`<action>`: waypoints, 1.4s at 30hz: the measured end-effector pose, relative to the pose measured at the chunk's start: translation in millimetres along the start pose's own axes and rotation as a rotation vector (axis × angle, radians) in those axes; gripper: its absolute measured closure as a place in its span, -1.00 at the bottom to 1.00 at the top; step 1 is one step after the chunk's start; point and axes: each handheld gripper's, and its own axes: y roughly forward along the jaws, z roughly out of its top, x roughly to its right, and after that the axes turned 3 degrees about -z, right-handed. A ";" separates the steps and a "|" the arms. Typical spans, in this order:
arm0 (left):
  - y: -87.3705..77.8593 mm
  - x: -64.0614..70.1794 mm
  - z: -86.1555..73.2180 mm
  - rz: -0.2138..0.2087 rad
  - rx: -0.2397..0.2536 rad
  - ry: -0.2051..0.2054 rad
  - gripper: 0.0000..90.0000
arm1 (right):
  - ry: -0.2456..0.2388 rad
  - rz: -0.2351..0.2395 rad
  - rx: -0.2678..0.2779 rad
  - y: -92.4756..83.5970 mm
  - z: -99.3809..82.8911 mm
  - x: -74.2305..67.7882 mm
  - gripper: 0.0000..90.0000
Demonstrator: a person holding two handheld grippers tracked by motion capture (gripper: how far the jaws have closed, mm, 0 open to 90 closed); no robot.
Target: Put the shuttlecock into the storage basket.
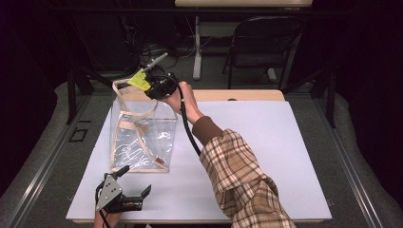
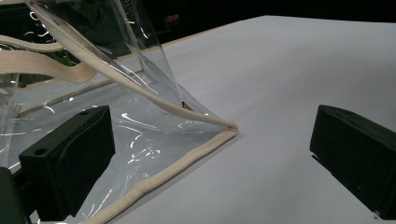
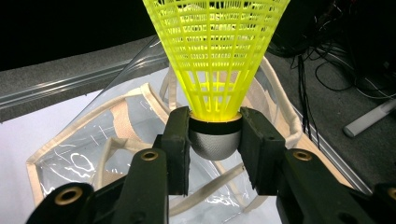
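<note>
A yellow plastic shuttlecock [image 3: 215,60] with a silver-grey base is clamped between the jaws of my right gripper [image 3: 215,135]. In the high view that right gripper [image 1: 151,84] hovers over the far top rim of a clear plastic tote bag [image 1: 142,140], with the shuttlecock [image 1: 138,80] pointing left. The bag has cream fabric trim and handles and stands upright on the white table top [image 1: 247,142]; its open mouth [image 3: 112,140] lies right under the shuttlecock. My left gripper [image 1: 133,183] rests open near the table's front edge, its jaws either side of the bag's near bottom corner [image 2: 224,128] without touching it.
A folding chair [image 1: 263,42] and a table leg stand on the floor beyond the table, with cables around them. Grey floor rails run along both sides. The person's plaid sleeve [image 1: 242,185] crosses the table's middle.
</note>
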 end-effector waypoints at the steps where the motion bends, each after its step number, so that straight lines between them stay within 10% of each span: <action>1: 0.0 0.0 0.0 0.000 0.000 0.000 -1.00 | -0.001 0.000 -0.004 1.1 0.4 -0.7 0.44; 21: -0.5 -0.3 0.2 -0.001 0.002 0.001 -1.00 | -0.003 -0.040 -0.045 10.8 4.7 -3.7 0.42; 30: -0.9 -0.3 0.3 0.000 0.004 0.000 -1.00 | 0.039 -0.067 -0.034 6.3 4.1 -1.9 -0.25; 42: 0.5 0.0 0.3 -0.001 0.000 -0.001 -1.00 | 0.075 0.009 -0.004 -24.3 -12.4 12.4 -0.84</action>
